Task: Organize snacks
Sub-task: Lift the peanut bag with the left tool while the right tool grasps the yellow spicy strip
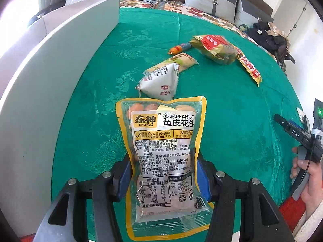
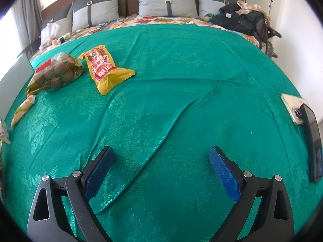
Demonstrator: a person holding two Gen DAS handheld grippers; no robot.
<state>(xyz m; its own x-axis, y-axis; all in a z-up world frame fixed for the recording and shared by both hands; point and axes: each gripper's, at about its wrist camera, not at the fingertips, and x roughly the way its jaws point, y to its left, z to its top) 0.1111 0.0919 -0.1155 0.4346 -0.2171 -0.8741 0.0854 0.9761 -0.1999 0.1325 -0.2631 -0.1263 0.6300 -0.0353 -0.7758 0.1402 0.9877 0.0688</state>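
One peanut bag (image 1: 163,157) between left tongs (image 1: 164,177).

My left hand-held gripper (image 1: 163,173) has black arms and blue pads; the peanut packet (image 1: 161,151) between them is clear with a yellow border and black print. The bedspread (image 2: 181,80) is green with a woven leaf pattern. Beyond it lie a white triangular pack (image 1: 159,82), a red-and-yellow bag (image 2: 103,68) and grey pillows (image 2: 165,2) with darker bands.
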